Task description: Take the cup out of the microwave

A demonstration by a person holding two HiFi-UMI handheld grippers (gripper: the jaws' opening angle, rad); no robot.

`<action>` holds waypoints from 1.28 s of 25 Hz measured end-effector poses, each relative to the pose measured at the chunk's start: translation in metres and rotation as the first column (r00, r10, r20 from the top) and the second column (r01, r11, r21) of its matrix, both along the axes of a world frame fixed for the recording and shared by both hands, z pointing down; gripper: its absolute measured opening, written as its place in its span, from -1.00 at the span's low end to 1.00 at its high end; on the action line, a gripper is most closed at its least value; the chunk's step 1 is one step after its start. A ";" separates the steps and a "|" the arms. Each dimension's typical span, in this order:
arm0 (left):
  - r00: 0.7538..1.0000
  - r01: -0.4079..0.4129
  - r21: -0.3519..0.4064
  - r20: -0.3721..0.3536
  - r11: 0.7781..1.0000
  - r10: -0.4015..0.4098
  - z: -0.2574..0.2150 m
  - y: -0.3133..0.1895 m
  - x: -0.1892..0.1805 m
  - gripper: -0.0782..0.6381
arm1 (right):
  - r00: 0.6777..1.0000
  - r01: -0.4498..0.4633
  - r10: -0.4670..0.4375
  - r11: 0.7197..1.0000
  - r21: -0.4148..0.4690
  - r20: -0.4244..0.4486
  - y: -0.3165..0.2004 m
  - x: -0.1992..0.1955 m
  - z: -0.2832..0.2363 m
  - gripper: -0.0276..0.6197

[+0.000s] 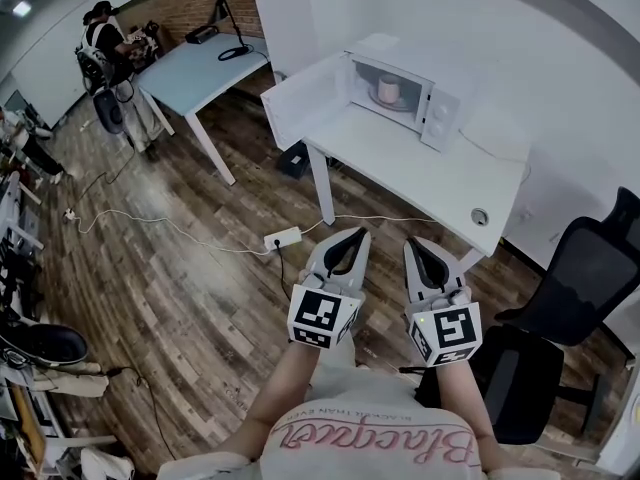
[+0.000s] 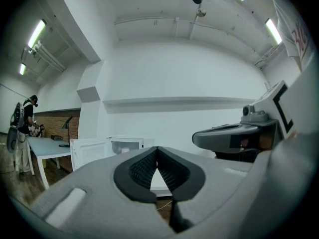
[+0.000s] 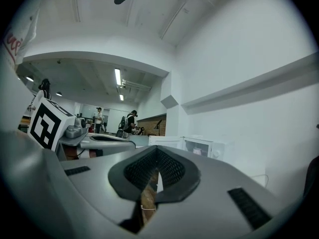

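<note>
Left gripper: My left gripper point(image 1: 350, 232) has its 2 jaws pressed together. Nothing is between them.
Right gripper: My right gripper point(image 1: 416, 241) is pressed together at the tips too, and it holds nothing.
Where they are: Both sit side by side in front of my body. They point at the white table point(image 1: 400, 173) and are well apart from the microwave point(image 1: 441, 116).
Cup: The pink cup point(image 1: 388, 90) stands inside the microwave, on the white table.
Door: The microwave door point(image 1: 300, 103) is wide open and swings out to the left.
Done: I think only the door part is done.
Left to do: I must go closer, spread 1 gripper, reach in, pinch the cup and bring it out.
Around: A power strip point(image 1: 282, 238) and its cable lie on the wood floor between me and the table. A black chair point(image 1: 585, 273) is at my right. Far off at the left are a blue table point(image 1: 195, 73) and a person point(image 1: 105, 36).
In the way: I could trip on the power strip and cable. The open door sticks out on the left, so I must keep clear of it.
</note>
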State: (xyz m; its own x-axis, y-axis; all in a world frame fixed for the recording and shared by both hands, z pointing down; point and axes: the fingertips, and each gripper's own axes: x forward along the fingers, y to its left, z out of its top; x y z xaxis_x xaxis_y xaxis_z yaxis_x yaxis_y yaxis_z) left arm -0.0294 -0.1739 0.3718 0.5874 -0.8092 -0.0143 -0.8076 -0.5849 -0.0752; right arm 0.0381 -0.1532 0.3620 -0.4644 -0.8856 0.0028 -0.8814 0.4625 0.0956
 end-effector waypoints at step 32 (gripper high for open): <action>0.996 -0.088 -0.021 -0.026 0.996 0.087 -0.001 -0.204 0.004 -0.77 | 0.998 -0.060 0.060 0.998 -0.025 0.003 -0.186 -0.002 0.002 -0.88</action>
State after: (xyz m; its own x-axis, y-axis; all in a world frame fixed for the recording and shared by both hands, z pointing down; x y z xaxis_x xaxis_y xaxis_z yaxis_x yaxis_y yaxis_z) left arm -0.0254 -0.3779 0.3706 0.6558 -0.7548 -0.0129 -0.7545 -0.6549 -0.0418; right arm 0.0363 -0.3392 0.3642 -0.4102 -0.9117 0.0237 -0.9082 0.4107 0.0808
